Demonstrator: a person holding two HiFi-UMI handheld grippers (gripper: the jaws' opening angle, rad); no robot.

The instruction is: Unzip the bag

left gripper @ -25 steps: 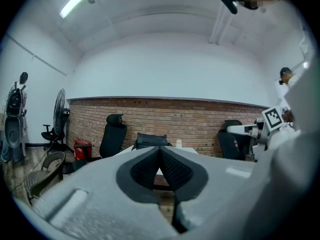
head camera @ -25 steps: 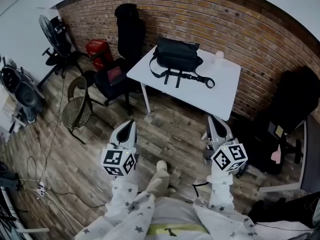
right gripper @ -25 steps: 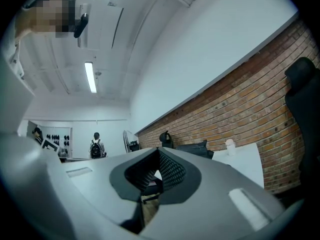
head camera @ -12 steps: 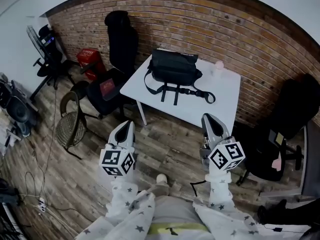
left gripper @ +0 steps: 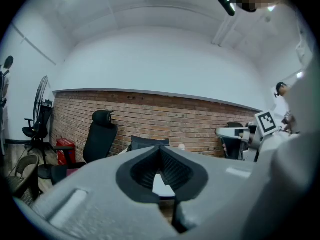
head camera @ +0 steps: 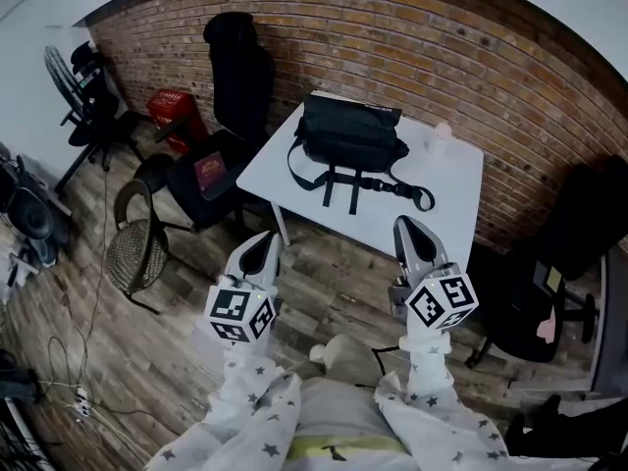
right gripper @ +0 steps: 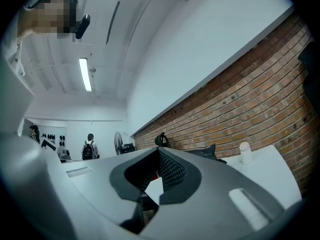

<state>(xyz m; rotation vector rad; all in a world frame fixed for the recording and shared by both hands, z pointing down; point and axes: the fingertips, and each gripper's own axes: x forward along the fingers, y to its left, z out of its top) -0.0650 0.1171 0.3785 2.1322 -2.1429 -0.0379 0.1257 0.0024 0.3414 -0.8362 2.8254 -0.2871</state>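
- On the white table (head camera: 446, 214), at its far side by the brick wall (head camera: 471, 57), lies the bag (head camera: 350, 133). It is black, soft and roughly box-shaped, and its zip is too small to make out.
- Two short straps hang from the front of the bag toward the near edge. A longer strap (head camera: 407, 189) curls flat on the tabletop to its right.
- A small pale bottle (head camera: 443, 133) stands near the bag on the right, not touching it.
- The tabletop is smooth, flat and rectangular. The floor (head camera: 334, 273) is of wood planks and the wall is rough red brick.
- A black office chair (head camera: 235, 77) with a tall back stands just left of the table. A round wicker chair (head camera: 132, 248) is farther left.
- The left gripper (head camera: 263, 246) is of smooth grey plastic with a marker cube. Its jaws are together, the ribbed black pads (left gripper: 167, 166) meet, and nothing is between them. It is above the floor, well apart from the bag.
- The right gripper (head camera: 407, 232) is also pressed together with nothing inside. It is beside the near edge of the table and touches nothing.
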